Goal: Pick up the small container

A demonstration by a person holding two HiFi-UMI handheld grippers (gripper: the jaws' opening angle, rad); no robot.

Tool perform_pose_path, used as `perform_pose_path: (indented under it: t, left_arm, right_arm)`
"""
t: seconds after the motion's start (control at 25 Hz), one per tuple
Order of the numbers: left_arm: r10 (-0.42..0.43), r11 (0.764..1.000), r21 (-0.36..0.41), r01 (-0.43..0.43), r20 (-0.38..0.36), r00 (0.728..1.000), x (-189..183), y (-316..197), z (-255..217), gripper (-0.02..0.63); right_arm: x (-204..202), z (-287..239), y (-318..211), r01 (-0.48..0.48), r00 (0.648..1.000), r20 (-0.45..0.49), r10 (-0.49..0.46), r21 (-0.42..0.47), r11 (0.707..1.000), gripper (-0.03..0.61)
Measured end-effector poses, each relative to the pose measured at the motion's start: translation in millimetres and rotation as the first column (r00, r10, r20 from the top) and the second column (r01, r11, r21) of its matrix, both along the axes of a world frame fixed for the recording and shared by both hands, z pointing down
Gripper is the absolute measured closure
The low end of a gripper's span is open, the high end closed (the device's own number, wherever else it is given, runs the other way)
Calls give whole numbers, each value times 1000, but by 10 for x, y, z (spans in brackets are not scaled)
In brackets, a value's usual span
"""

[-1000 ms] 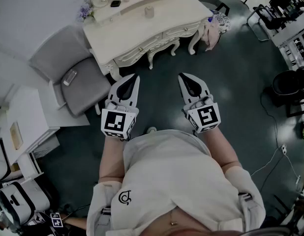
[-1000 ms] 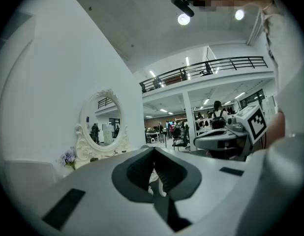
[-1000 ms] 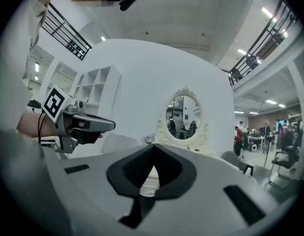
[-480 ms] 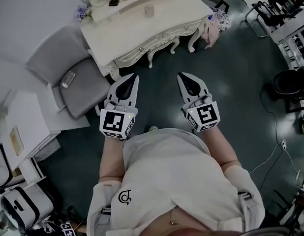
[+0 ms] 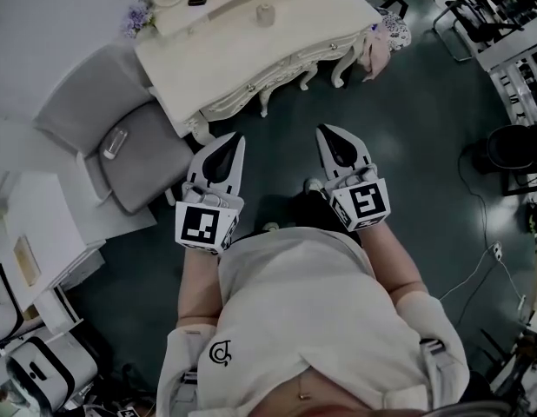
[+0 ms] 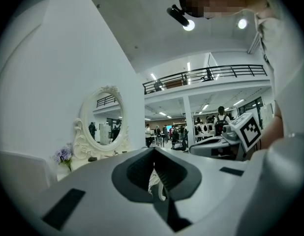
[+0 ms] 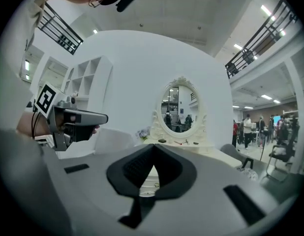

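l gripper point(image 5: 237, 139) jaws closed, empty, r gripper point(image 5: 324, 132) same, small container point(image 5: 265, 14) on dresser point(image 5: 281, 43)

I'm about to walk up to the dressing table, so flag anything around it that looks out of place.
Nothing spilled or broken. Two oddities: a pinkish cloth hangs at the dressing table's right end, and a small pale object lies loose on the grey chair seat.

Big open hall dressed as a bedroom corner, ornate cream dressing table point(image 5: 251, 55), carved oval mirror point(image 7: 177, 109), grey padded chair point(image 5: 142, 150), black-railed mezzanine point(image 6: 206, 75) overhead, people milling behind.
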State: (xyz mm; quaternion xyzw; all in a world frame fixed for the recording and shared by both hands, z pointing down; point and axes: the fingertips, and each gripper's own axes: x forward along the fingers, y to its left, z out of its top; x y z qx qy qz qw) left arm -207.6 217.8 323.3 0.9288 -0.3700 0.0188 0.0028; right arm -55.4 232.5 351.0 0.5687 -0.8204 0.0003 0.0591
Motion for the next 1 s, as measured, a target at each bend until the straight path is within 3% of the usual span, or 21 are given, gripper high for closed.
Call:
perform_pose_path:
  t: [0.24,0.44,0.72,1.0]
  left_arm:
    - [-84,996,-3,85,21,996,269,-549,146,600]
    - [-187,982,-12,187,26,982,663,-1133,187,600]
    - [-363,929,-66,363,23,932,1167,-2024,290,600]
    - [-446,888,-98,450,65,893,1560,-2625,437,600]
  right_arm:
    - [179,44,-738,104,995,6,-104,41,994,572]
    - [581,-18,-1469,200,979,20,-201,50,978,572]
    - [1078,5,-2511,366,930,32,-366,5,930,572]
    - [1498,266,-3253,402,915,67,-398,-55,914,572]
